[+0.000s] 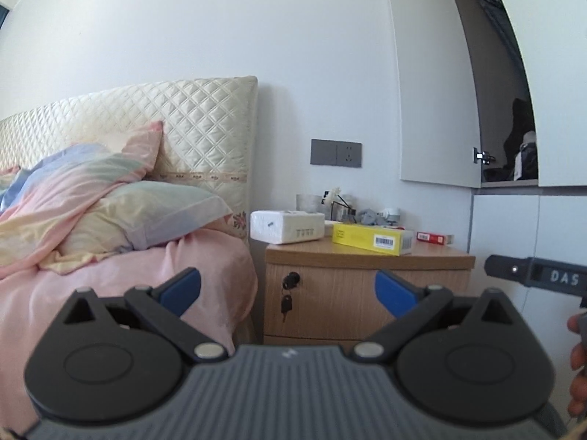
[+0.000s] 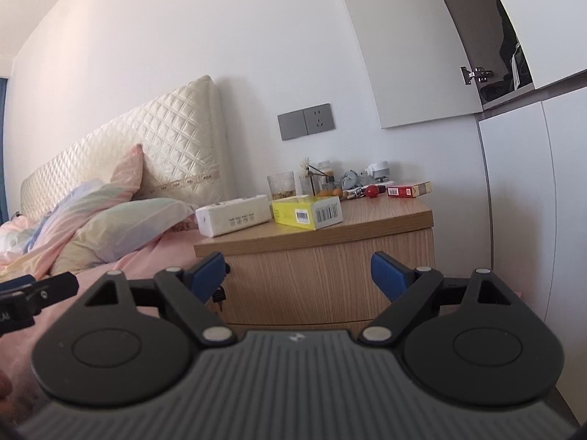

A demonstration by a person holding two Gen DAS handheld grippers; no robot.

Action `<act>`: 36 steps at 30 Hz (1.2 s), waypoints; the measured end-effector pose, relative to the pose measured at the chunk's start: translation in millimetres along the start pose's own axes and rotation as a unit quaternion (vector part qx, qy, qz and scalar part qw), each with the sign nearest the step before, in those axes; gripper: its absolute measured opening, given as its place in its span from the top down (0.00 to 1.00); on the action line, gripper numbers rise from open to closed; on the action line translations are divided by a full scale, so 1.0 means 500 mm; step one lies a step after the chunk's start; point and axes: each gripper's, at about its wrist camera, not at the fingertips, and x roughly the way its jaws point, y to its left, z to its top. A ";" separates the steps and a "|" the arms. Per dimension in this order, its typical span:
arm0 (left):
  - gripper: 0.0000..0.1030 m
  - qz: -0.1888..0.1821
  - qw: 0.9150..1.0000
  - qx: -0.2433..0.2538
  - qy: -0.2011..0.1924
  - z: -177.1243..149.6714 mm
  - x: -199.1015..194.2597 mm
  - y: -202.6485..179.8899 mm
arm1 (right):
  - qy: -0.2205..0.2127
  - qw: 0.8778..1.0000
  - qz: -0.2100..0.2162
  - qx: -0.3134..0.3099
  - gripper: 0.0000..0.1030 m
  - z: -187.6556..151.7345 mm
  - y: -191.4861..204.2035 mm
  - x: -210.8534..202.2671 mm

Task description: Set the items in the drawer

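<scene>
A wooden nightstand [image 1: 367, 253] [image 2: 385, 216] stands beside the bed, its top drawer [image 1: 348, 293] [image 2: 304, 282] closed, with a key [image 1: 287, 302] hanging from the lock. On top lie a white tissue pack [image 1: 286, 225] [image 2: 234, 214], a yellow box [image 1: 370, 238] [image 2: 308, 212] and a red pack [image 1: 434, 237] [image 2: 407, 190]. My left gripper [image 1: 288, 289] is open and empty, some way in front of the drawer. My right gripper [image 2: 297, 273] is open too, also short of the drawer front.
A bed with pink bedding [image 1: 110, 275] and pillows [image 1: 139, 216] fills the left. A glass [image 2: 281, 185], small bottles and a red ball [image 2: 371, 190] crowd the nightstand's back. A white wardrobe [image 1: 532, 242] with an open upper door [image 1: 436, 110] rises on the right. A person's fingers [image 1: 578, 359] show at the right edge.
</scene>
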 end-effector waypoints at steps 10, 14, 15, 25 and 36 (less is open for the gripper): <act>0.00 -0.032 0.999 0.029 0.016 -0.020 0.088 -0.016 | 0.000 1.000 -0.002 -0.017 0.14 0.038 -0.014 0.047; 0.00 -0.038 0.998 0.034 0.026 -0.029 0.138 -0.010 | 0.021 1.000 -0.006 -0.013 0.14 0.042 -0.047 0.089; 0.00 -0.037 0.998 0.036 0.029 -0.031 0.151 -0.009 | 0.026 1.000 -0.008 -0.012 0.14 0.043 -0.055 0.099; 0.00 -0.033 0.998 0.036 0.050 -0.047 0.312 0.011 | 0.075 0.997 -0.017 -0.004 0.14 0.050 -0.138 0.206; 0.00 -0.050 0.991 0.075 0.095 -0.093 0.515 -0.009 | 0.085 0.995 0.025 -0.040 0.14 0.014 -0.256 0.345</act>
